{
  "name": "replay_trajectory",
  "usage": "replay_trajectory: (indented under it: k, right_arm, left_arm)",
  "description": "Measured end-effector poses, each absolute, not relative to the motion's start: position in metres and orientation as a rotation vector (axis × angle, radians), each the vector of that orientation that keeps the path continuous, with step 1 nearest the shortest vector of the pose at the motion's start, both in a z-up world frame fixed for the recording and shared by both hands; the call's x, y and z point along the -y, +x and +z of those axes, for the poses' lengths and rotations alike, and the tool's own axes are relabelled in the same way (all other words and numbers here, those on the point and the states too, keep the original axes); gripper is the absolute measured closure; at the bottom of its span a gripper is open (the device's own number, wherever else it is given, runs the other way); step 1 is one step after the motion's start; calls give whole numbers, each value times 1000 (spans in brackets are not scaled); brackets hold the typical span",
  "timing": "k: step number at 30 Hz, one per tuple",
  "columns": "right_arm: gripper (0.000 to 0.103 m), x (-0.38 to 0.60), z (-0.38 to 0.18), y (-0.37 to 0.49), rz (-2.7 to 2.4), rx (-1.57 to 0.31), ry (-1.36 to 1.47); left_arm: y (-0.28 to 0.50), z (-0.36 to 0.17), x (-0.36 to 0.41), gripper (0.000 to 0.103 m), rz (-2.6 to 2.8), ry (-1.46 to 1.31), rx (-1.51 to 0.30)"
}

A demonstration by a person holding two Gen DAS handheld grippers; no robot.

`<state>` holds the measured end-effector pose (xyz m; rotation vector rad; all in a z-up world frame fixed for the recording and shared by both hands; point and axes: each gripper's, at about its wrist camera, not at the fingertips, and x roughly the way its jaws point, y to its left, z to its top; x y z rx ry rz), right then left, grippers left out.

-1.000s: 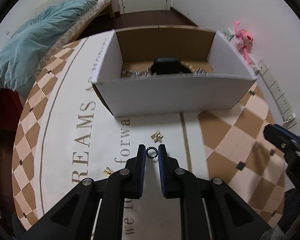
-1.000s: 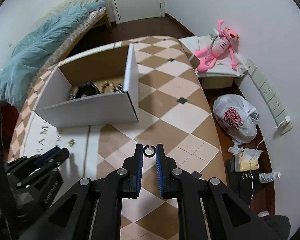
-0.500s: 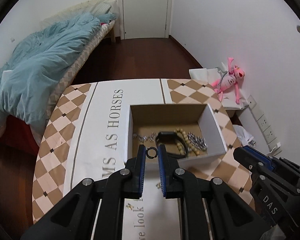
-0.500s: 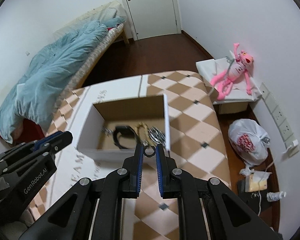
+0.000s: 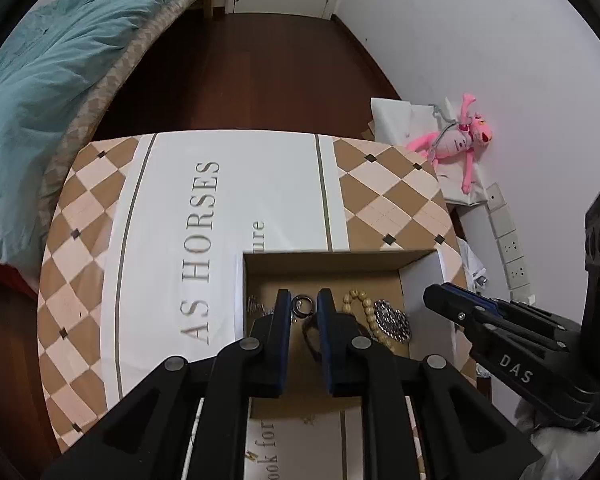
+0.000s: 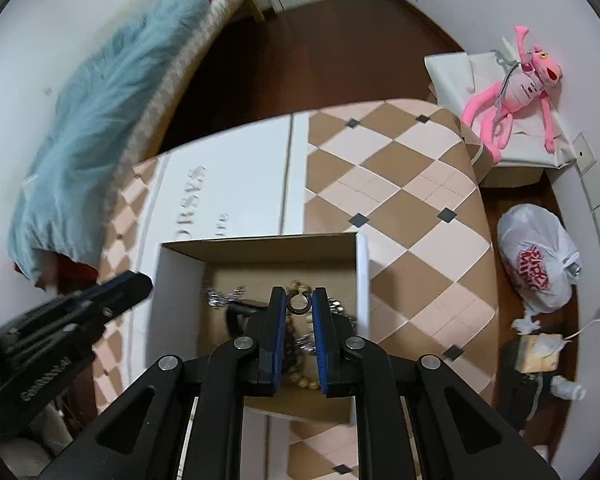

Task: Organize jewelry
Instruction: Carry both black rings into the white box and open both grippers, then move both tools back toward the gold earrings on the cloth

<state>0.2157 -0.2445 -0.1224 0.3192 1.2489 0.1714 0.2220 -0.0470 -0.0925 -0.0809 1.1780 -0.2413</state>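
Left two-finger black gripper with blue pads [image 5: 304, 304] clamped on a small closed metal ring [image 5: 302, 305] pinched right at the tips. Right black gripper with blue pads [image 6: 297, 303] likewise clamped, on a small dark open-ended ring [image 6: 297, 303] with its gap turned away from the palm. Both held above the open white-walled cardboard box [image 5: 420, 276], whose brown floor shows directly beneath and beyond the fingertips.

Already lying below the tips: a string of tan round beads [image 5: 364, 312] just right of the left fingers, a sparkly silver piece [image 5: 392, 320] further right, a dark band [image 6: 244, 310] to the left of the right fingers.

Likely step: dropping each ring into the box. Best done by lowering close to the floor before parting the fingers, so that neither ring bounces or rolls out over the wall. Worth aiming for a bare brown patch ahead of the tips rather than onto the beads. Opening one side at a time advisable, given how near the grippers sit to each other.
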Motion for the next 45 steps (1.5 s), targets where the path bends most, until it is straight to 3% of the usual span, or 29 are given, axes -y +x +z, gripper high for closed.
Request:
replay_trajectory:
  k: [3,4,5,7,10,12,13,14,18,20,39,45]
  right_arm:
    - [84,251,-124,226,151,-1273,308]
    - [78,254,-122,227,146,-1271,306]
    - [69,256,-121,228,148,-1272,309]
    - [64,259,-118,228,132,-1262,295]
    - [64,263,-116,226,110,-1259,284]
    - [64,262,-114,223,85,-1248,250]
    - [63,261,-114,220,63,-1244,222]
    - [57,260,-114,219,50,-1241,202]
    - [22,250,-116,209,3,-1234,105]
    - [15,246,-118,204,-15,-1234,76]
    - [10,227,-74,140,-5,-1115,122]
    - [10,218,-93,93,-8,-1099,135]
  left_arm:
    - [232,-92,49,85,-208,-49,-1191]
    - [235,-92,48,68,-193,-39,-1195]
    - [237,-92,46,42,-188,-39,-1194]
    - [238,-90,40,25,-170,-44,-1174]
    - [239,-92,34,25,-145,-34,-1175]
    - [236,-94,30,15,-115,-13,-1175]
    - [235,-95,30,5,-103,-3,-1173]
    - [233,-97,28,3,-86,10,-1166]
    - [223,-101,21,3,-44,33,-1145]
    - [216,-102,19,3,-29,49,-1126]
    - [158,-48,3,2,-37,25,-990]
    - [109,-84,-4,2,35,70,-1011]
